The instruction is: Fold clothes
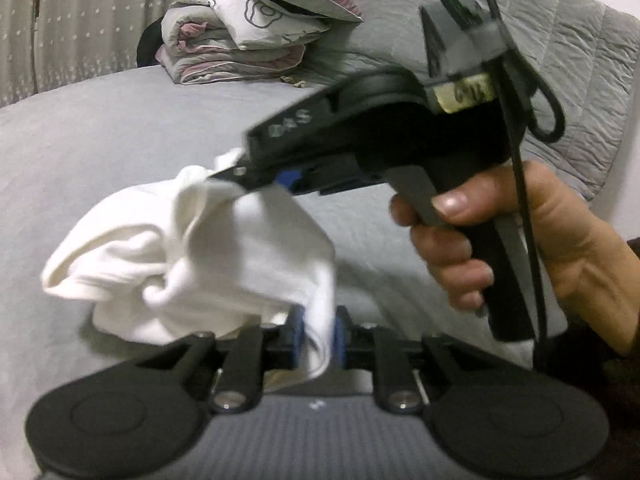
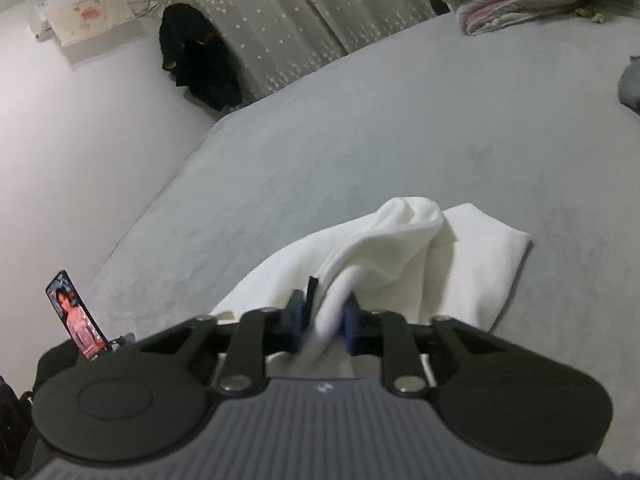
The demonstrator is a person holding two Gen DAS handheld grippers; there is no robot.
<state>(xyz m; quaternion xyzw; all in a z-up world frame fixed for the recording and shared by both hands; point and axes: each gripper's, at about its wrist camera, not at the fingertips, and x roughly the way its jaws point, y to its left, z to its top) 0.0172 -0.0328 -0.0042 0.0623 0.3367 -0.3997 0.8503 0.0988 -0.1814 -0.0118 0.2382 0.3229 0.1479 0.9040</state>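
White garment [image 1: 192,248], a soft crumpled cloth, hangs bunched between our two tools just above the grey bed [image 1: 80,140]. Our left tongs [image 1: 318,330] are pressed nearly together, pinching a fold of the cloth between their blue pads. Our right tongs [image 2: 326,312] are likewise drawn close, pinching a rolled edge of the same cloth. In the left wrist view we see the right tool from the side, its tip biting the upper part of the garment, with the right hand [image 1: 500,240] wrapped around its handle.

In the right wrist view the garment's far end lies on the bed, with a straight hem at its right corner. Its long axis runs from the tongs away toward the far right of the bed. Around it the grey bedspread spreads wide on all sides. The bed's left edge drops beside a white wall [image 2: 80,140]. A folded quilt stack [image 1: 240,40] sits well apart at the far end, near a starred curtain [image 2: 280,20].
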